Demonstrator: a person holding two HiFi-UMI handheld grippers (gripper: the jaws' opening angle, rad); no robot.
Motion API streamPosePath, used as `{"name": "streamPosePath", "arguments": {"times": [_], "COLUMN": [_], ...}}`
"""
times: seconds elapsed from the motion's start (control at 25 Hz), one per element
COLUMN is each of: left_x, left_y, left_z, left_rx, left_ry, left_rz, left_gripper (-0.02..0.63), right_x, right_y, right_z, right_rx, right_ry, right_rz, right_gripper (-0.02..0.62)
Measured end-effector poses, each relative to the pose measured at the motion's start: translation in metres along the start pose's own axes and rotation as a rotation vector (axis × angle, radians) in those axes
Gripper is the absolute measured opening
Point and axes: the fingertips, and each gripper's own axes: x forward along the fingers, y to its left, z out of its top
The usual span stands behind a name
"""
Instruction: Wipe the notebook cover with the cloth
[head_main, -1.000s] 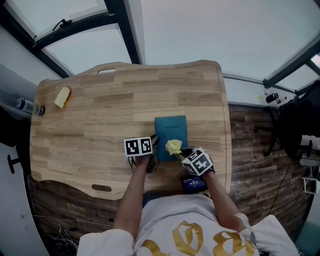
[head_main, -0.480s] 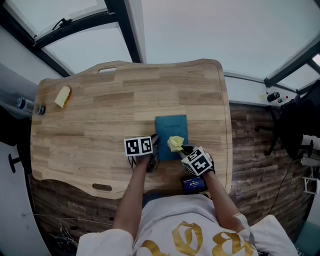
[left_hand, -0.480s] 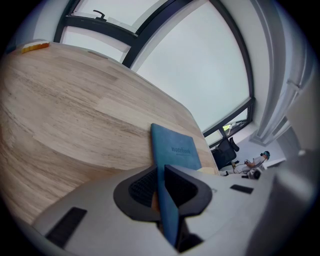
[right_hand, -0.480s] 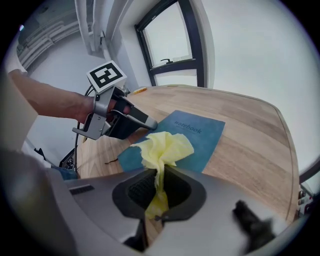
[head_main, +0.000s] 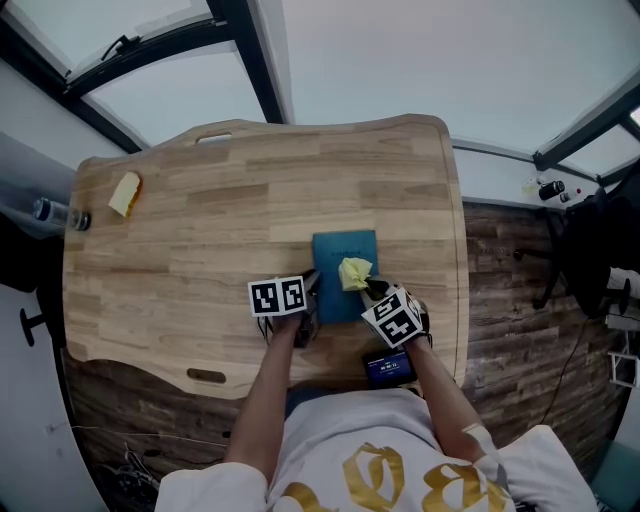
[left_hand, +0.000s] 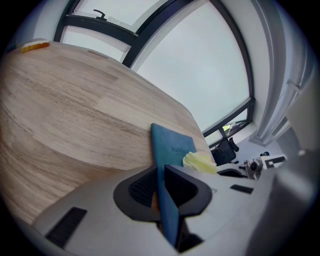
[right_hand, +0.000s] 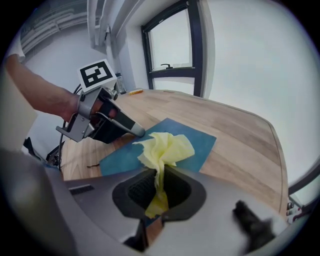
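A teal notebook (head_main: 342, 250) lies on the wooden table (head_main: 200, 220) near its front edge. My left gripper (head_main: 308, 300) is shut on the notebook's near left edge (left_hand: 165, 200), pinning it between the jaws. My right gripper (head_main: 368, 290) is shut on a crumpled yellow cloth (head_main: 354, 272), which rests on the middle of the notebook cover. In the right gripper view the cloth (right_hand: 166, 148) bunches out past the jaws over the teal notebook (right_hand: 197, 141), and the left gripper (right_hand: 140, 132) holds the notebook's edge at the left. The left gripper view shows the cloth (left_hand: 200, 162) on the cover's right side.
A small yellow and orange object (head_main: 125, 194) lies at the table's far left corner, beside a dark bottle-like thing (head_main: 58, 213) at the edge. A dark blue device (head_main: 385, 367) sits at the front edge under my right wrist. A chair (head_main: 590, 250) stands to the right on the floor.
My right gripper has slid the yellow cloth up the notebook cover, away from me. The left gripper has stayed put on the notebook's edge.
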Motion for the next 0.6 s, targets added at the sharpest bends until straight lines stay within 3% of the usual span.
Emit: {"name": "streamPosePath", "arguments": {"times": [0.44, 0.6], "left_x": [0.001, 0.001], "left_y": [0.001, 0.0], "left_z": [0.001, 0.001], "left_rx": [-0.003, -0.002], "left_ry": [0.001, 0.001], "left_rz": [-0.005, -0.004], "left_gripper": [0.055, 0.055], "right_x": [0.013, 0.015], "right_y": [-0.033, -0.048], "right_z": [0.024, 0.03], "right_rx": [-0.011, 0.031], "right_ry": [-0.046, -0.059], "right_rz": [-0.092, -0.129], "right_gripper": [0.037, 0.037]}}
